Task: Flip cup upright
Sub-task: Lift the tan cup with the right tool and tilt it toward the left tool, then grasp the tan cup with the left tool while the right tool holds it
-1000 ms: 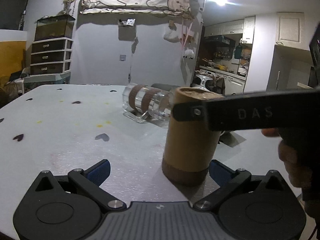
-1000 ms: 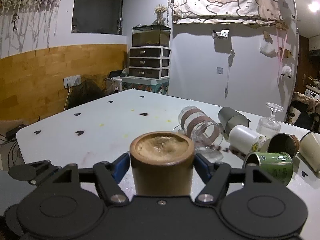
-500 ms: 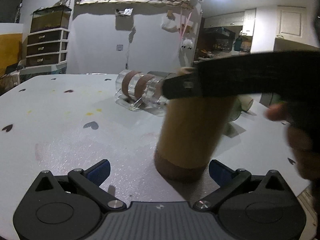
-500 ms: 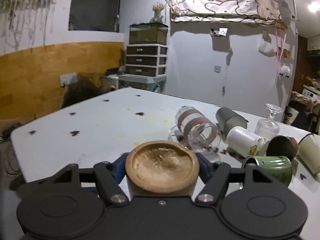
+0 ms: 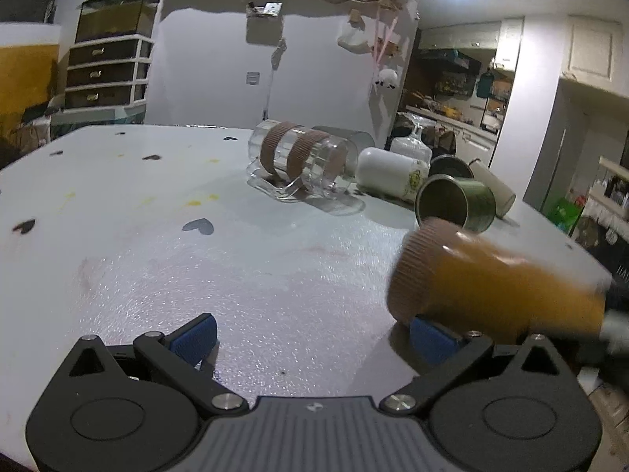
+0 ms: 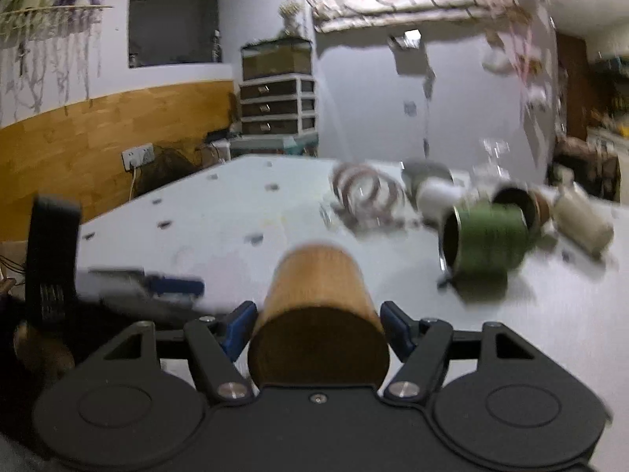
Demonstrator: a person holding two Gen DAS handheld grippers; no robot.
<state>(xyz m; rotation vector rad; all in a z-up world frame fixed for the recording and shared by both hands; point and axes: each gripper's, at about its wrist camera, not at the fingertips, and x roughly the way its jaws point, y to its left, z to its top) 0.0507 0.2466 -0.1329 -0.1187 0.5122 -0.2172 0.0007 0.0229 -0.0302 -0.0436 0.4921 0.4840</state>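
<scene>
Between my right gripper's point(image 6: 317, 326) blue pads: wooden cup point(image 6: 318, 314), clamped, lying on its side above the table point(image 6: 236, 228).
Cup base: faced my camera.
My left gripper point(image 5: 310, 334): spread wide, held nothing.

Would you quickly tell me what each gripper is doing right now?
Left gripper: open, holding nothing.
Right gripper: shut on the brown cup, tipped sideways.
</scene>
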